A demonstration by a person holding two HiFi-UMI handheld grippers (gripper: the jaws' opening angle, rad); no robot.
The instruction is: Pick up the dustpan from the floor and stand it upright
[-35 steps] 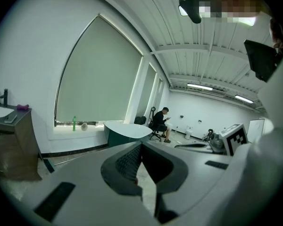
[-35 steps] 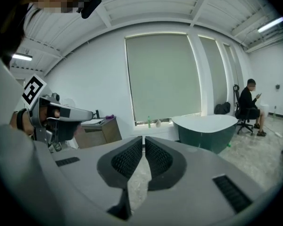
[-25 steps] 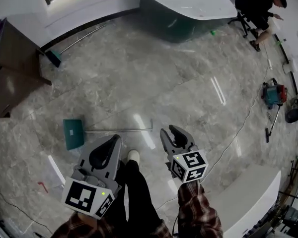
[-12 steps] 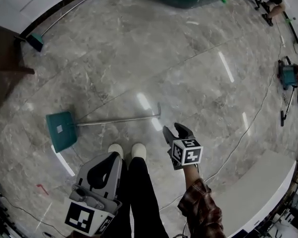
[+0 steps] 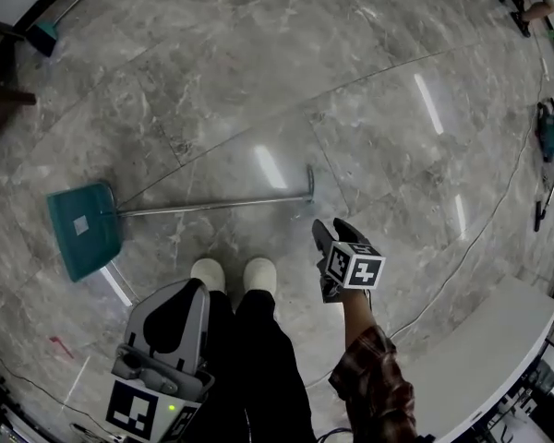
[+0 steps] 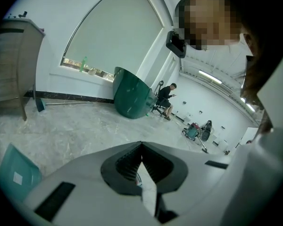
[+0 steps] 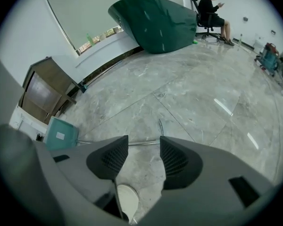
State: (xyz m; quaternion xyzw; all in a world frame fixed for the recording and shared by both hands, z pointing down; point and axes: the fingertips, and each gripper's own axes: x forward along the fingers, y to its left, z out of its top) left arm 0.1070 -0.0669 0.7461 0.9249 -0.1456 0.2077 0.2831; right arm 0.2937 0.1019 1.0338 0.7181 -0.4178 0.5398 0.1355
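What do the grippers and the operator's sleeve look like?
Left gripper and right gripper: grey shells, black ribbed pads. Each carries a white cube with black square markers; the left cube shows a green light. Right sleeve is red-brown plaid.

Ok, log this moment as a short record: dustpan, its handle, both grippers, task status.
dustpan: teal pan, lying flat on the floor, not upright
handle: metal rod, lying along the floor, running from the pan toward the right gripper
right gripper: jaws apart, nothing between them, pointed down near the handle's free end, no contact visible
left gripper: jaws together, empty, away from the dustpan
task status: dustpan not yet picked up
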